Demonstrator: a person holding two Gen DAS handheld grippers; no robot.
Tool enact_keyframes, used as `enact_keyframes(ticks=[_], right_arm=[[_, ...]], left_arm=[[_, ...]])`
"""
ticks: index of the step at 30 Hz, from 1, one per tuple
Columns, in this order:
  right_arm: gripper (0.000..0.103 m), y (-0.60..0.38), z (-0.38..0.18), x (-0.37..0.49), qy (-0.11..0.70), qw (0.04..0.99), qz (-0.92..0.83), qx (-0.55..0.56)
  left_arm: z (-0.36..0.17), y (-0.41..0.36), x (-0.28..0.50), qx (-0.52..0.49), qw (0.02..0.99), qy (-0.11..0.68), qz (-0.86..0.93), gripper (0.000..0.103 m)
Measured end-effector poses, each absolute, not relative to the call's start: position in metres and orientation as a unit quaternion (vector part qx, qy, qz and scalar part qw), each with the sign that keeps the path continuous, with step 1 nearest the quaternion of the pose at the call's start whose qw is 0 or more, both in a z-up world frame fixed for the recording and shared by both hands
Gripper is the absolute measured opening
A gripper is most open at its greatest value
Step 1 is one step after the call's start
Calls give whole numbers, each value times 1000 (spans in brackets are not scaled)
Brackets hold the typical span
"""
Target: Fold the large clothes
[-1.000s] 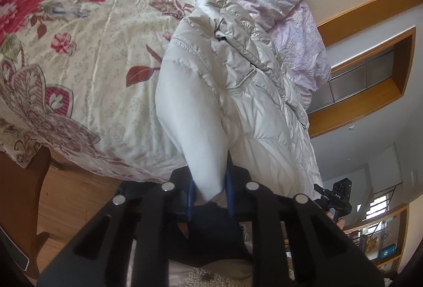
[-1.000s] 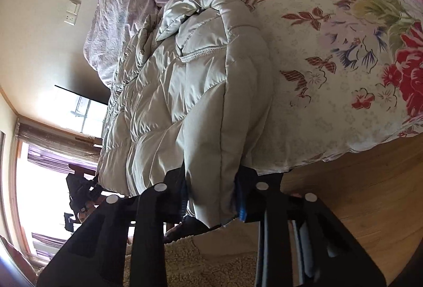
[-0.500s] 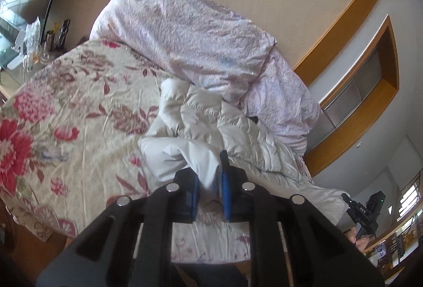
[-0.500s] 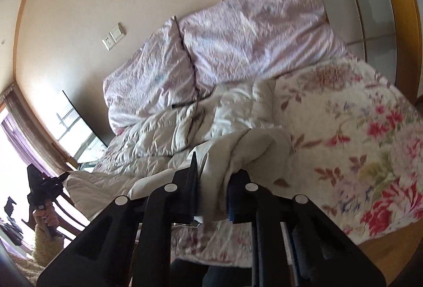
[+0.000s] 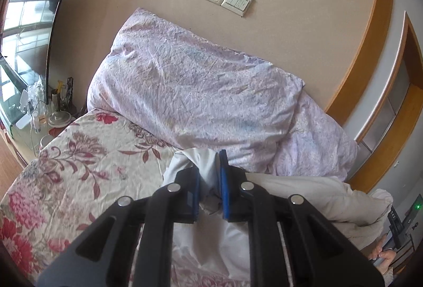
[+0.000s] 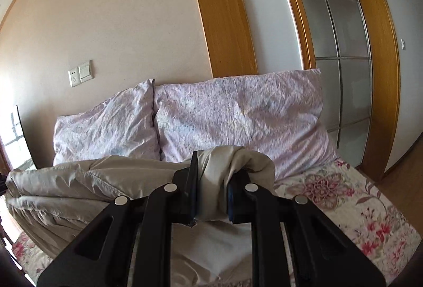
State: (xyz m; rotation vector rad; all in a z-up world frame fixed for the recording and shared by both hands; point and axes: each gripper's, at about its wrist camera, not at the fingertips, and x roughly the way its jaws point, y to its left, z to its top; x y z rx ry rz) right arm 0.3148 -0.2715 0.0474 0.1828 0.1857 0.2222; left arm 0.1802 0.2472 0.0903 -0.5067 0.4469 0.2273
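A cream quilted down jacket [image 6: 79,181] lies across the floral bed, doubled over itself. My left gripper [image 5: 208,181] is shut on one end of the jacket's edge [image 5: 206,168], held just before the pillows. My right gripper [image 6: 211,181] is shut on the other end of that edge [image 6: 238,162]. Between the two grippers the jacket [image 5: 304,194] stretches in a long fold, and its pale lining [image 6: 211,239] shows below the right gripper. The rest of the jacket is hidden under the gripper bodies.
Two lilac pillows [image 5: 198,91] [image 6: 238,115] lean on the beige wall at the bed head. The floral bedspread [image 5: 66,181] [image 6: 357,207] covers the bed. A cluttered nightstand [image 5: 47,112] stands at the far left. A wooden frame with frosted panels [image 6: 338,49] is at the right.
Both grippers have swung up and forward from the foot of the bed toward the pillows, carrying the jacket's end over the rest of it. Both stay shut on the cloth.
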Motion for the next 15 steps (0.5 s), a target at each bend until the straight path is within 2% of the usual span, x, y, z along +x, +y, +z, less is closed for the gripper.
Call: enact_keyframes(ticks=[8, 15], right_arm=[[17, -235, 14, 415, 137, 987, 34, 76], [18, -224, -19, 469, 190, 978, 1, 90]], left_arm=[[57, 266, 284, -235, 929, 240, 155, 12], [23, 263, 342, -202, 929, 256, 178, 12]])
